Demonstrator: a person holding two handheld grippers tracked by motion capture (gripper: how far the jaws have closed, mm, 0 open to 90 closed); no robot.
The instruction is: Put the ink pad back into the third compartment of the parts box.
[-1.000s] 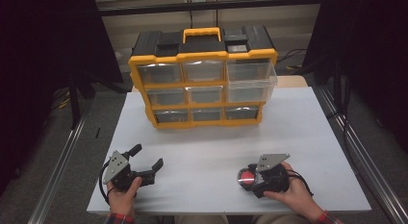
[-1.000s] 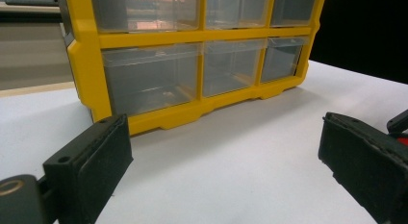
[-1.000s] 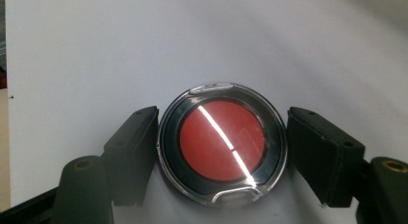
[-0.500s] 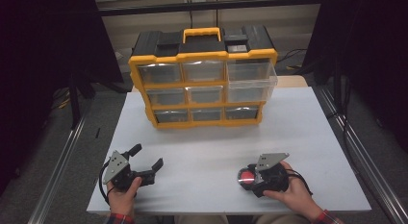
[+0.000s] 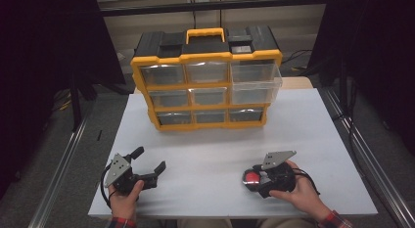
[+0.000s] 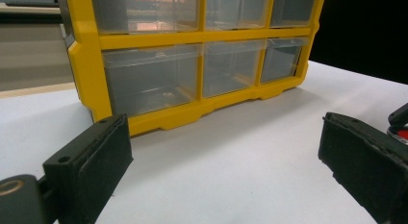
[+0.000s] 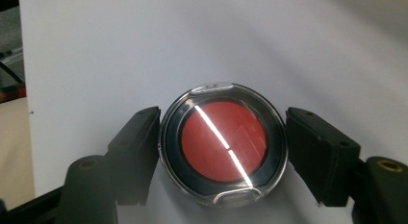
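Observation:
A round clear case with a red disc inside [image 7: 223, 142] lies flat on the white table [image 5: 210, 154] near its front right. My right gripper [image 5: 252, 181] is open, with one jaw on each side of the case [image 5: 250, 178]. In the right gripper view the jaws stand close to its rim, and a thin sliver of table shows beside the right one. My left gripper [image 5: 150, 158] rests at the front left, open and holding nothing. It points toward a yellow and black drawer organizer [image 5: 205, 91]. In the left gripper view, table shows between the wide-apart pads [image 6: 96, 161].
The organizer [image 6: 159, 80] stands at the back middle of the table, with clear drawers in three rows and a yellow handle on top. One drawer in its right column [image 5: 257, 91] sticks out. Metal rails run along both sides of the table.

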